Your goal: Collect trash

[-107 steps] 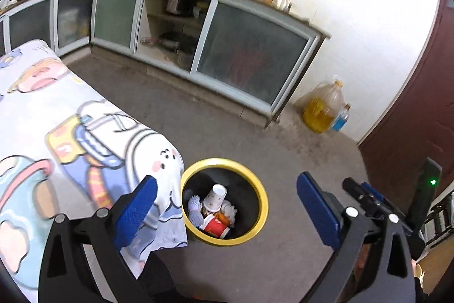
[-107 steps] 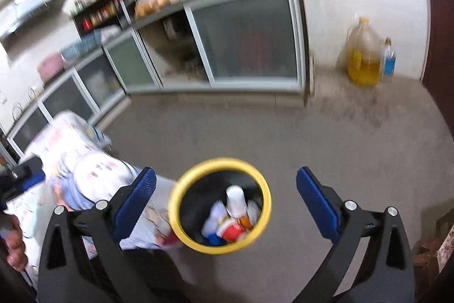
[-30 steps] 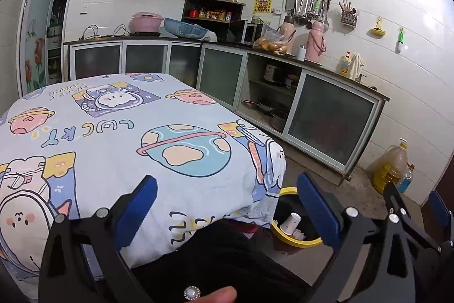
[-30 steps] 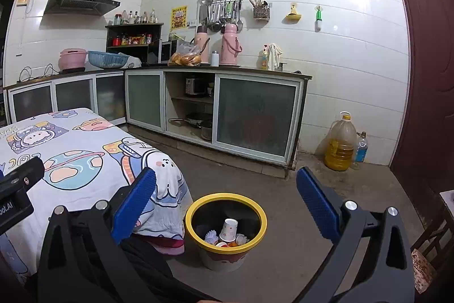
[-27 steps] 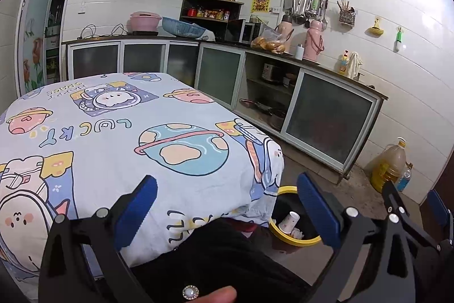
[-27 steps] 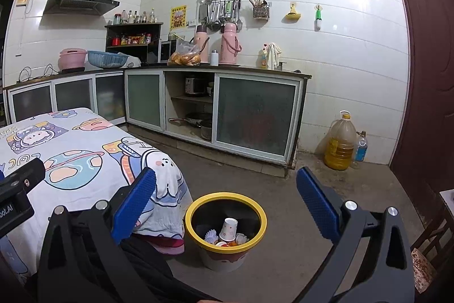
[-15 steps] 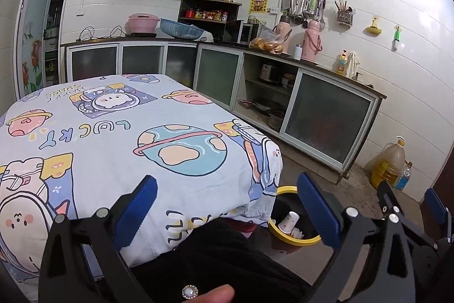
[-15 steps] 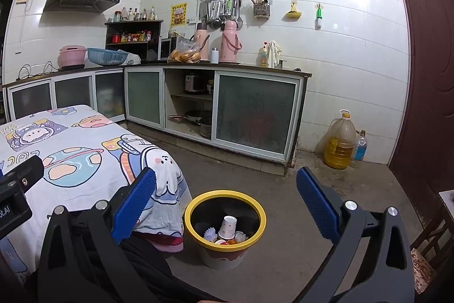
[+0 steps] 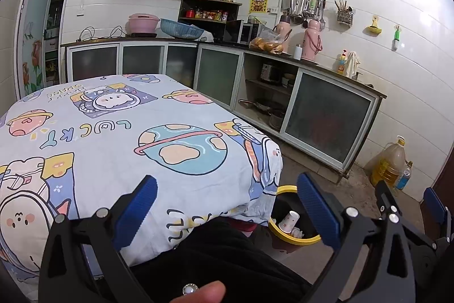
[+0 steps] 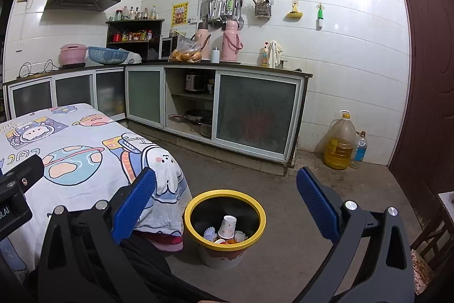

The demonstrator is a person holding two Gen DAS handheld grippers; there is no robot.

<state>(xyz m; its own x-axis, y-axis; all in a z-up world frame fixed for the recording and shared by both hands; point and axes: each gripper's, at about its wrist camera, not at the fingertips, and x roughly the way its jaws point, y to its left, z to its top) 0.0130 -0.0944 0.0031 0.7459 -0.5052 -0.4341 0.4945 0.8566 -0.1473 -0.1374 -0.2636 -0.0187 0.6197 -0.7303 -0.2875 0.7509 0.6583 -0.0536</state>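
Note:
A yellow-rimmed trash bin [image 10: 256,206] stands on the floor by the table's corner, holding paper cups [image 10: 227,225] and other crumpled trash. It also shows in the left wrist view [image 9: 286,188], partly behind my finger. My left gripper [image 9: 227,209] is open and empty, held above the near edge of the table [image 9: 113,132]. My right gripper [image 10: 227,203] is open and empty, held high over the floor, back from the bin. No loose trash shows on the cartoon tablecloth.
Kitchen cabinets [image 10: 255,115] run along the back wall. A yellow oil jug [image 10: 339,141] and a small bottle [image 10: 359,146] stand by a brown door [image 10: 425,75]. A chair [image 10: 431,234] sits at the right edge. Bare concrete floor surrounds the bin.
Since 3.6 s ago both grippers have risen from just over the bin and levelled out to face the room. In the last second they have barely drifted.

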